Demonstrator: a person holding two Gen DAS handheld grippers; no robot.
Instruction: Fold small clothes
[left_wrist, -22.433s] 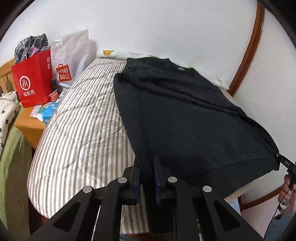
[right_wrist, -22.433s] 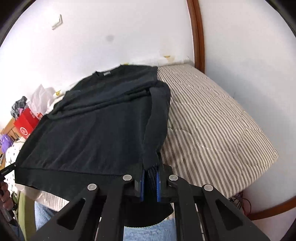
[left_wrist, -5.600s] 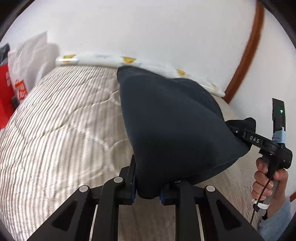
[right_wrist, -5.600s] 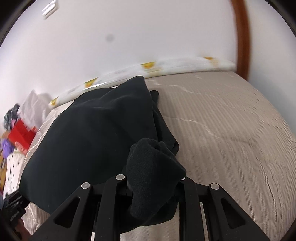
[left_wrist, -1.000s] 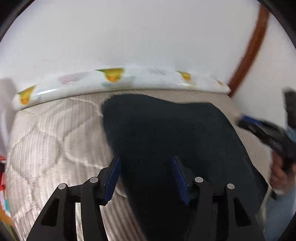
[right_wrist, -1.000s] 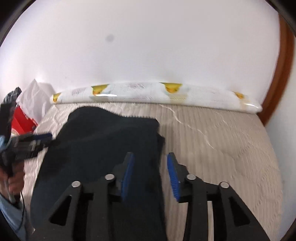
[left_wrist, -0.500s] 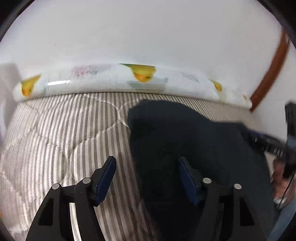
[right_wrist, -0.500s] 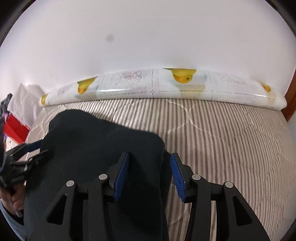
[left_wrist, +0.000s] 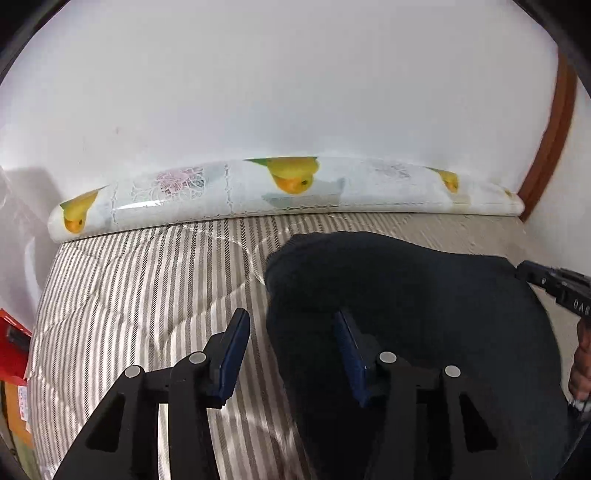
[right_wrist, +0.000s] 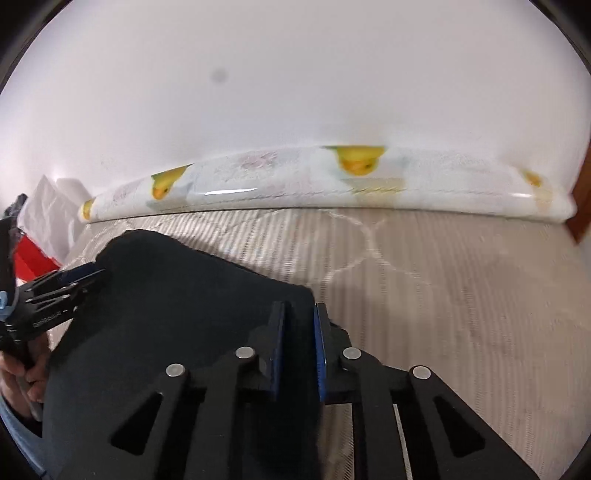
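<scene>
Both jaws are closing on the dark sweater (left_wrist: 406, 295): right gripper (right_wrist: 299, 347) is clenching its right edge, left gripper (left_wrist: 291, 343) is straddling the left edge, not yet pinching. Likely regrasping for another fold on the bed (left_wrist: 147, 280).

Both grippers are angling down over the bed (left_wrist: 122, 280). The left gripper (left_wrist: 291, 332), jaws just closing, is standing apart; the right gripper (right_wrist: 299, 325) is pinching the dark garment (right_wrist: 177, 317).
</scene>
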